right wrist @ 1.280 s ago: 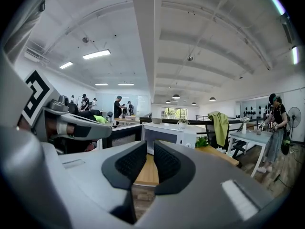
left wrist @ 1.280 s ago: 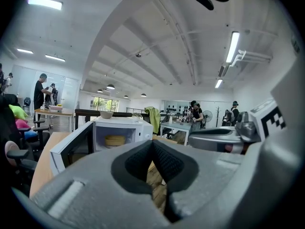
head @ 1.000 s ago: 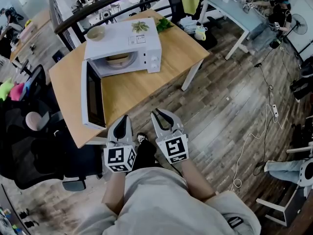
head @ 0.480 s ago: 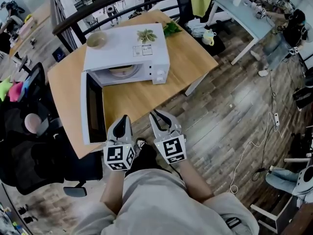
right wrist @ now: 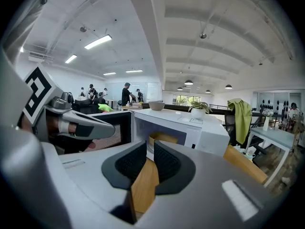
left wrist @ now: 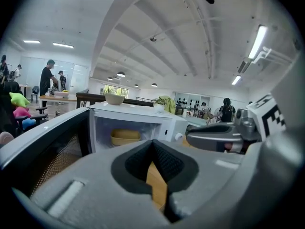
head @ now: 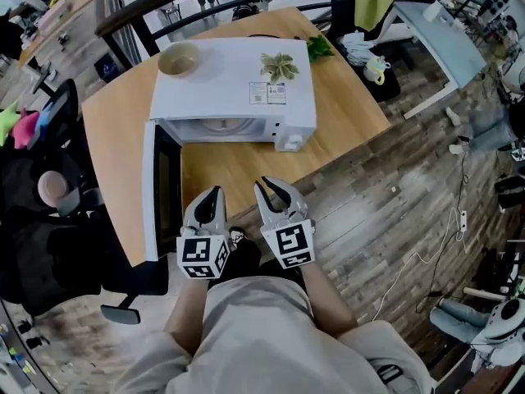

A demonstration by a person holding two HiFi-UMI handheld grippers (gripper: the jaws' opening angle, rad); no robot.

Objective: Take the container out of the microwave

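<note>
Left gripper [head: 213, 193] jaws clenched, empty; right gripper [head: 273, 186] jaws slightly parted, empty; container [left wrist: 126, 136] inside microwave [head: 221, 76]; label [head: 267, 93] unreadable.

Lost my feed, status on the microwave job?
Left gripper shut, right gripper slightly open, both empty, short of microwave. Container inside, door open. Nothing blocking.

container [left wrist: 125, 136] in microwave [head: 238, 84], bowl [head: 179, 58] on top
</note>
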